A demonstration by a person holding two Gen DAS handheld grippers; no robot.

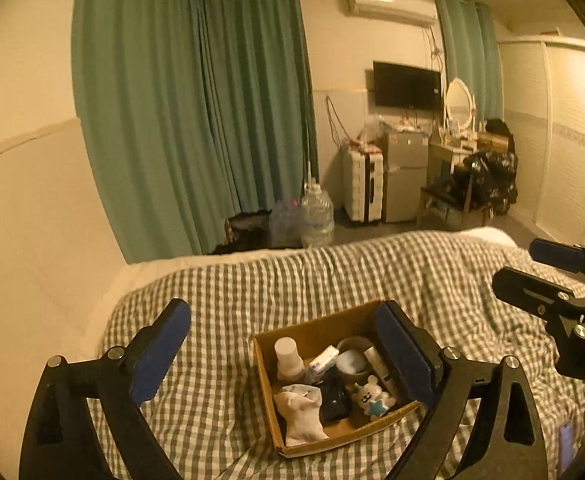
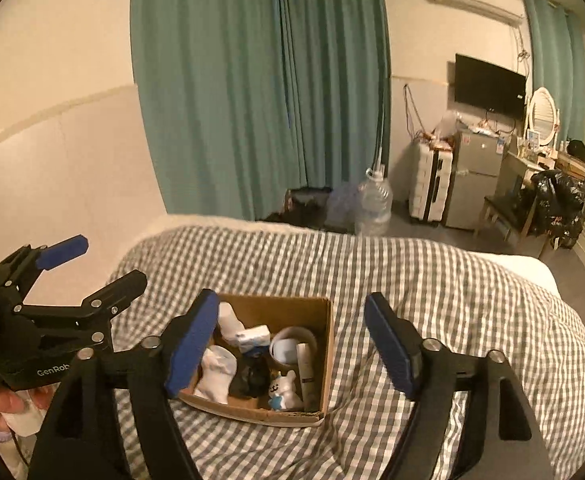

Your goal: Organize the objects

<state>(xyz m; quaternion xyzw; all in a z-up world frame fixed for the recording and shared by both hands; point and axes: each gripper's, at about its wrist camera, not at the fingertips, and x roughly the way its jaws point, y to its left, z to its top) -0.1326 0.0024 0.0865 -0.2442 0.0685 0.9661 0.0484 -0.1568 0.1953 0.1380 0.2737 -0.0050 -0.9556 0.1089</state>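
Black gripper (image 1: 284,344) frames — blue pads (image 1: 164,344), silver screws, white "GenRob" lettering.

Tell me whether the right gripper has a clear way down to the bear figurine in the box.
Probably yes: the right gripper is open and empty, and the figurine sits uncovered in the box.

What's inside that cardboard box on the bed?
The cardboard box holds a white sock, white bottle, small carton, round container, tube, dark pouch and white toy figure. Anything beneath them is hidden.
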